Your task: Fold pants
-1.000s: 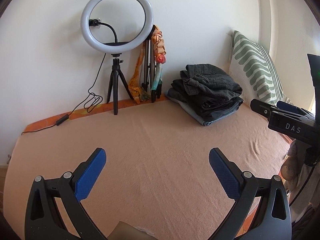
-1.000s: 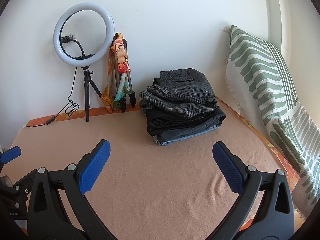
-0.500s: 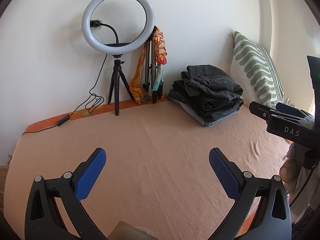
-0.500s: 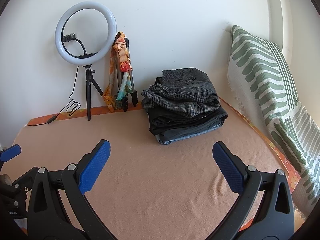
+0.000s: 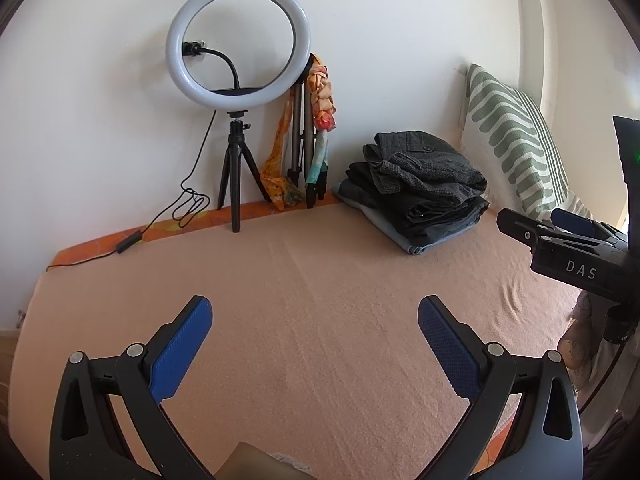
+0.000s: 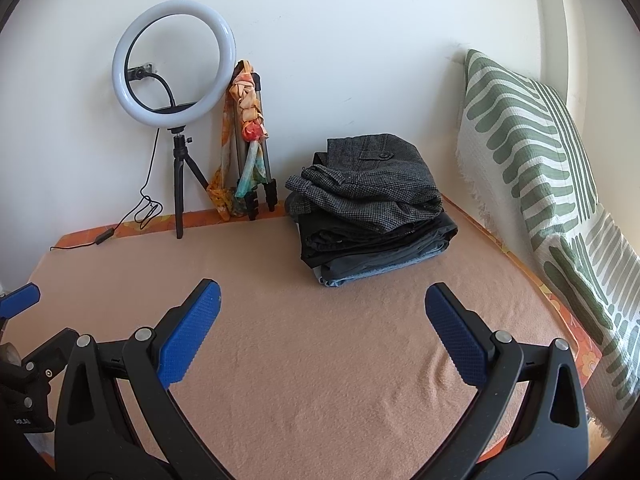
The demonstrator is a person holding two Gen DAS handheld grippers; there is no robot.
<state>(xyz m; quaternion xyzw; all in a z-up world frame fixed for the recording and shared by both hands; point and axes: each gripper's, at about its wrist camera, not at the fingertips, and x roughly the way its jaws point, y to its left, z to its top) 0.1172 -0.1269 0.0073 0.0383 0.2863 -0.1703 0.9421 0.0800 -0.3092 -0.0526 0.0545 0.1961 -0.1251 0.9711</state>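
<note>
- Since the earlier frame both views have crept slightly nearer the stack of pants; nothing on the bed has shifted
- Left tongs gape wide, holding nothing; the stack lies well ahead, to their right
- Right tongs equally wide and empty; the stack sits ahead between their tips, near the striped pillow
</note>
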